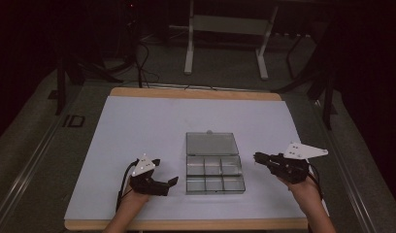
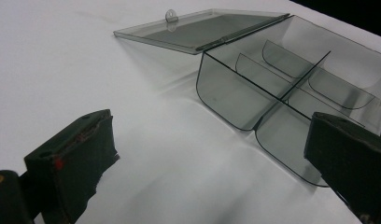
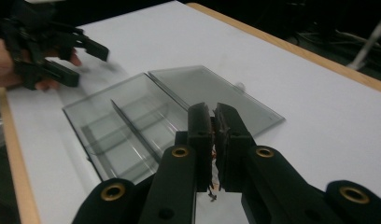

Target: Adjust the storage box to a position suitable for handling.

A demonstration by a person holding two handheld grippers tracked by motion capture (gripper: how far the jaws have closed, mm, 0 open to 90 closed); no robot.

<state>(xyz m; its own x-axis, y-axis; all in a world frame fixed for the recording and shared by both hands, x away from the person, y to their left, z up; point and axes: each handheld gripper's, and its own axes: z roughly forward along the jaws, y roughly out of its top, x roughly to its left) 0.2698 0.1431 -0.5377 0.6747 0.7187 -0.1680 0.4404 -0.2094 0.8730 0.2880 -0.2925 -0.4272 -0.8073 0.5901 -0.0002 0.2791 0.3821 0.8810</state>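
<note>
With the compartment box (image 1: pixel 215 170) lying open, our left hand-held gripper (image 1: pixel 166 174) gaped empty; the right hand-held gripper (image 1: pixel 257 157) was clenched on nothing; filling looked next.

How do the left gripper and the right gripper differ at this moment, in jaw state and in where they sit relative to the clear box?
The left gripper has its jaws spread wide; the right gripper has its jaws shut with nothing between them. The left gripper sits left of the clear compartment box, near its front corner, while the right gripper sits on the box's right, level with its rear row. Both are black, hand-held, pointed inward at the open box and apart from it.
</note>
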